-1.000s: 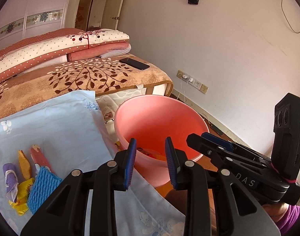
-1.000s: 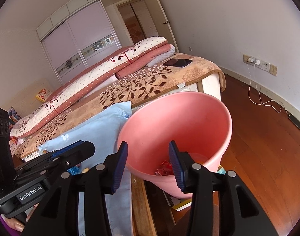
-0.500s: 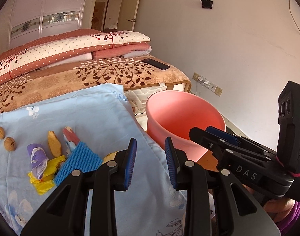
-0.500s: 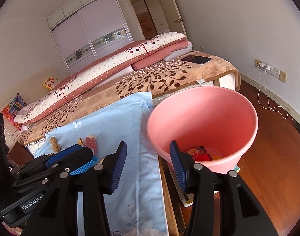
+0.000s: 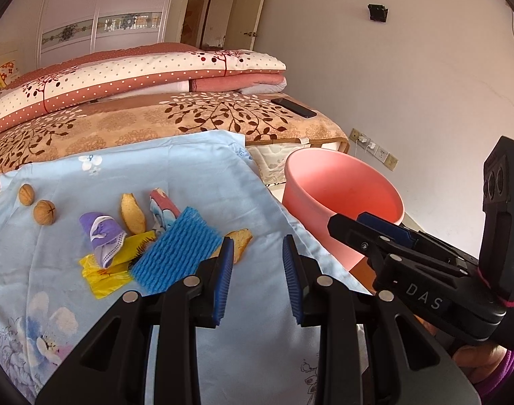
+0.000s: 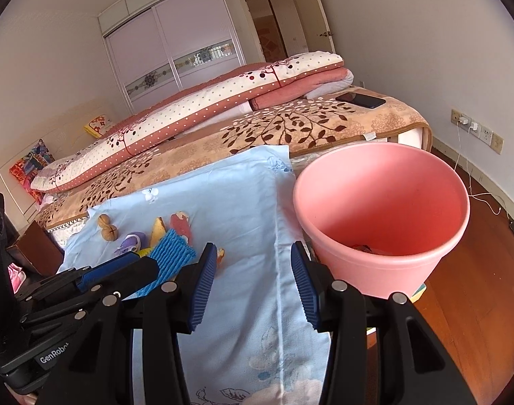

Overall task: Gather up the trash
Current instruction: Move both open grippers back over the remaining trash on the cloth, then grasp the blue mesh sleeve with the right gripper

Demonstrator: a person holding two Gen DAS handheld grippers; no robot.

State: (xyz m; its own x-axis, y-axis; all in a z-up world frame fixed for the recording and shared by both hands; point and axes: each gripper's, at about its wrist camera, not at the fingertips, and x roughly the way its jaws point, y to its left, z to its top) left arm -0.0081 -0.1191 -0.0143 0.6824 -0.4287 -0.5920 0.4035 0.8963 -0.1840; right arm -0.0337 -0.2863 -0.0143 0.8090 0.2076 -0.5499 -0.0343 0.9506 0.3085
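Note:
Trash lies on a light blue cloth (image 5: 196, 175): a blue foam net (image 5: 176, 253), a yellow wrapper (image 5: 108, 270), a purple wrapper (image 5: 102, 236), peel pieces (image 5: 132, 216), a red-and-white wrapper (image 5: 161, 209) and two walnuts (image 5: 44, 216). A pink bucket (image 6: 385, 216) stands to the right with some trash at its bottom. My left gripper (image 5: 257, 260) is open and empty, just right of the foam net. My right gripper (image 6: 253, 270) is open and empty, between the trash pile and the bucket. The foam net also shows in the right wrist view (image 6: 169, 256).
A bed with a leaf-patterned blanket (image 5: 189, 121) and folded quilts (image 5: 139, 74) lies behind the cloth. A black phone (image 5: 292, 107) rests on the bed's corner. Wooden floor (image 6: 476, 270) and wall sockets with a cable (image 6: 473, 128) are at the right.
Both grippers have swung left, away from over the bucket and toward the trash pile on the blue cloth. Both stay open and empty.

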